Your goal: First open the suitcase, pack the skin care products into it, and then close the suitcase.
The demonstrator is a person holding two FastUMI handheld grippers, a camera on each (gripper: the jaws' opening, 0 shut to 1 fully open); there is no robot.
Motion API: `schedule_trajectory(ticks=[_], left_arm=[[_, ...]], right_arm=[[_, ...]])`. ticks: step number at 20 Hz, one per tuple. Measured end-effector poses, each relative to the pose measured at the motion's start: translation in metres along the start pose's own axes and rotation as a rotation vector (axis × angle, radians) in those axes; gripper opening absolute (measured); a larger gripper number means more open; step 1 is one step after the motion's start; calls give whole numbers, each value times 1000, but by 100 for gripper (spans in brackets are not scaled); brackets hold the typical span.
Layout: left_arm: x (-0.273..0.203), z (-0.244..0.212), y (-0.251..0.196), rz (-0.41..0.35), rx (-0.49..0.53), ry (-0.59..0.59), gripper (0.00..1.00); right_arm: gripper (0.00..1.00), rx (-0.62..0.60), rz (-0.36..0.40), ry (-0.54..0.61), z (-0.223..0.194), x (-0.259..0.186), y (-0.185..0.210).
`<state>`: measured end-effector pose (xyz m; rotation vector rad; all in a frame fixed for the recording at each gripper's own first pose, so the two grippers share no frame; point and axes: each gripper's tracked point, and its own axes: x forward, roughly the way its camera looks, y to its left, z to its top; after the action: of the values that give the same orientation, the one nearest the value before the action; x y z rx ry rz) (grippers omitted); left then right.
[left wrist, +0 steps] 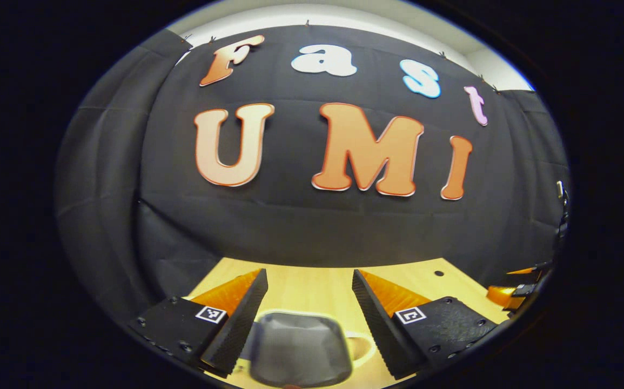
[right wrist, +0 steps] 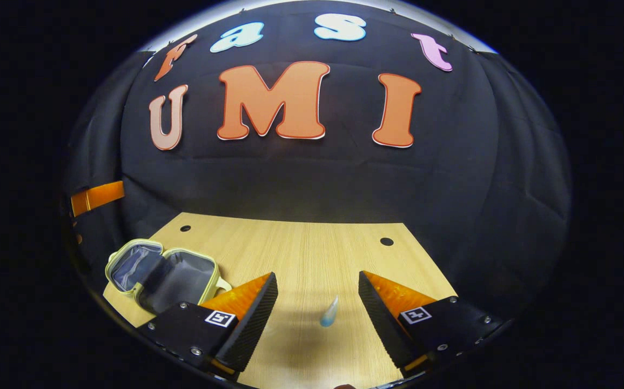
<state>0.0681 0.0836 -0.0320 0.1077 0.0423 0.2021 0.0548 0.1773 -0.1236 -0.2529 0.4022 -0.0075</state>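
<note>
- Two claws are under my control, and both have their fingers spread apart with nothing held between them.
- From the left gripper view, my left claw (left wrist: 309, 294) hangs over the open suitcase (left wrist: 301, 348), a small pale-rimmed case with a grey lining, which sits directly below and between the two fingers without touching either.
- That case rests on the wooden surface (left wrist: 312, 286), toward its near edge as this view has it.
- At the right rim of the same view I can make out a bit of the right claw (left wrist: 511, 294), too cut off to judge from here.
- From the right gripper view, my right claw (right wrist: 317, 297) is above the surface with a small blue-tipped skin care tube (right wrist: 329, 313) lying between its fingers, nearer the right one, apart from both.
- The suitcase (right wrist: 163, 275) lies open near the surface's left edge, both halves showing, just behind my right claw's left finger.
</note>
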Motion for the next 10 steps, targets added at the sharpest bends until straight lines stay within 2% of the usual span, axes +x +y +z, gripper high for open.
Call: schedule_trajectory(ticks=[3, 7, 10], left_arm=[[4, -20, -57, -14, -14, -2, 97], [19, -47, -111, -42, 41, 13, 98], [35, -88, -144, -79, 34, 62, 98]], right_arm=[[95, 2, 10, -5, -7, 3, -6], [95, 8, -6, 24, -22, 7, -30], [95, 24, -21, 59, -39, 10, -48]])
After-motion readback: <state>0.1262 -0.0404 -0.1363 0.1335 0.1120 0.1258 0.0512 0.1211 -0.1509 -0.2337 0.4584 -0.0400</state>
